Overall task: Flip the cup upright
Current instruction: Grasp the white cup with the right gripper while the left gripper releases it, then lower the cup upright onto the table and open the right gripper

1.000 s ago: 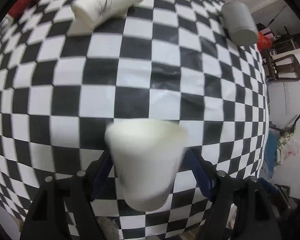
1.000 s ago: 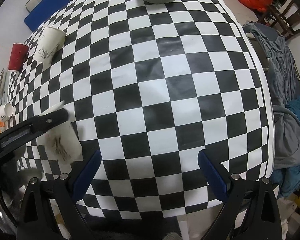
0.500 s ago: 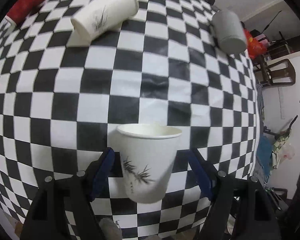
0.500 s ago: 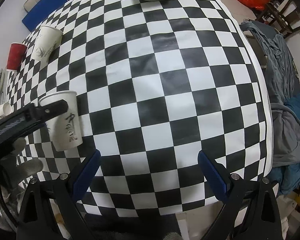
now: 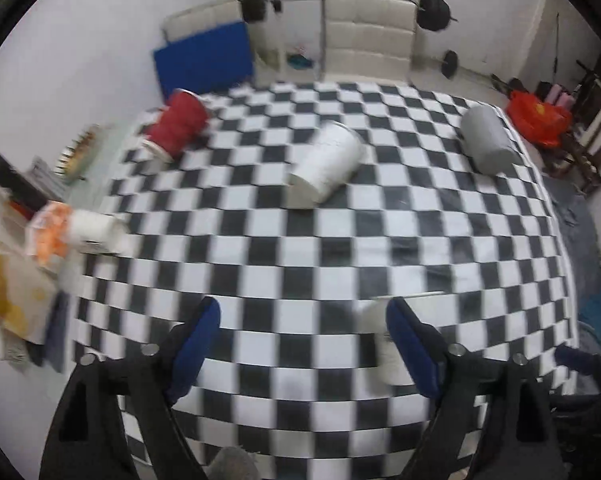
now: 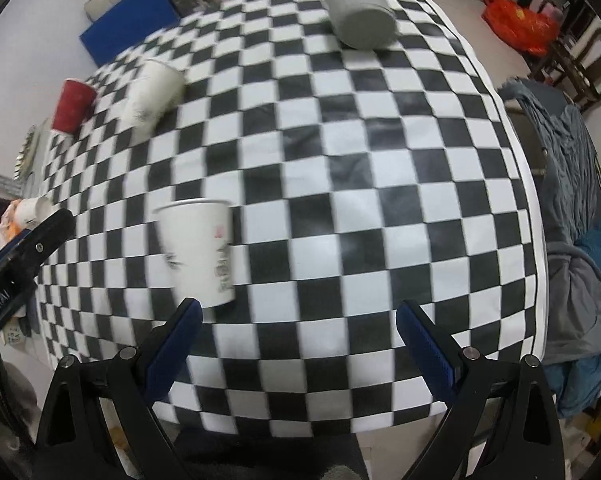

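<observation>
A white paper cup (image 6: 198, 250) with a leaf print stands upright on the checkered table (image 6: 340, 152); in the left wrist view it (image 5: 384, 336) is half hidden behind the right fingertip. My left gripper (image 5: 302, 338) is open and empty, drawn back to the left of the cup. My right gripper (image 6: 298, 338) is open and empty over the near table edge, with the cup just beyond its left finger (image 6: 168, 350). Part of the left gripper (image 6: 24, 240) shows at the left of the right wrist view.
Another white paper cup (image 5: 326, 164) lies on its side mid-table. A red cup (image 5: 178, 122) and a grey cup (image 5: 486, 140) also lie on their sides. Clutter and a small white cup (image 5: 92, 230) sit at the left edge. Blue-grey cloth (image 6: 568, 216) hangs at the right.
The left gripper let go of the upright cup and pulled back and to the left, tilting up to show the room. The right view shifted a little.
</observation>
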Tool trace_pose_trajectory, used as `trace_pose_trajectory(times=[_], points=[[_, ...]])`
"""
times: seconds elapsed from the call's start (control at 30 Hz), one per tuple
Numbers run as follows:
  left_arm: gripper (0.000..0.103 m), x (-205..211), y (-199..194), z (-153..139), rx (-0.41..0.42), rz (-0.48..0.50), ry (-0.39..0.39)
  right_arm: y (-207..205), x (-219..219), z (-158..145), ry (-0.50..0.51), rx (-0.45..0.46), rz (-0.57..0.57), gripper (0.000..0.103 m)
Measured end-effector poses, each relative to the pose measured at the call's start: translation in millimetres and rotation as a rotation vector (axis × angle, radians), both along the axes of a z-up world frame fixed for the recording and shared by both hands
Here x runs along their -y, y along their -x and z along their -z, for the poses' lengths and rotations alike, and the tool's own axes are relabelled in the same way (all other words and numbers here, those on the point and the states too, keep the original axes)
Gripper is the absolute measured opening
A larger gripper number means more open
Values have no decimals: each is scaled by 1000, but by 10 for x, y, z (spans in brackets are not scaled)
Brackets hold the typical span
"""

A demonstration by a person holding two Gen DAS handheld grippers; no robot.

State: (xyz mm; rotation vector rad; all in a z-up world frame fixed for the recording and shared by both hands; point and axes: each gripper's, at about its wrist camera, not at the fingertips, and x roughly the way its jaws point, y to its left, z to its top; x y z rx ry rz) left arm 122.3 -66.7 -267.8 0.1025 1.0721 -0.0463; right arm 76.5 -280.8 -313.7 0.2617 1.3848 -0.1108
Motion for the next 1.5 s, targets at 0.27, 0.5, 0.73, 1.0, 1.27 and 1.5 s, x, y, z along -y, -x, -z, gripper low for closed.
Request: trace_pose_trajectory(times=[0.27, 0.5, 0.73, 1.0, 1.27, 1.5], points=[[93, -572, -31, 139, -51, -95, -27, -183, -668, -86, -3, 9, -92, 99], [93, -821, -122, 538, -123, -97, -53, -501, -961, 153, 6, -60, -114, 99], [93, -833, -261, 976, -204, -71, -48, -887, -950, 499, 1, -152, -114, 99], [93, -725, -282, 1167, -257, -31, -23, -1161, -995, 888, -60, -263, -145, 92], [93, -663, -232, 1098, -256, -15, 3, -1088, -981, 756, -79, -144, -93, 68], [93, -683, -387, 1181, -263, -15, 26, -890, -817, 446, 35, 294, 33, 68]])
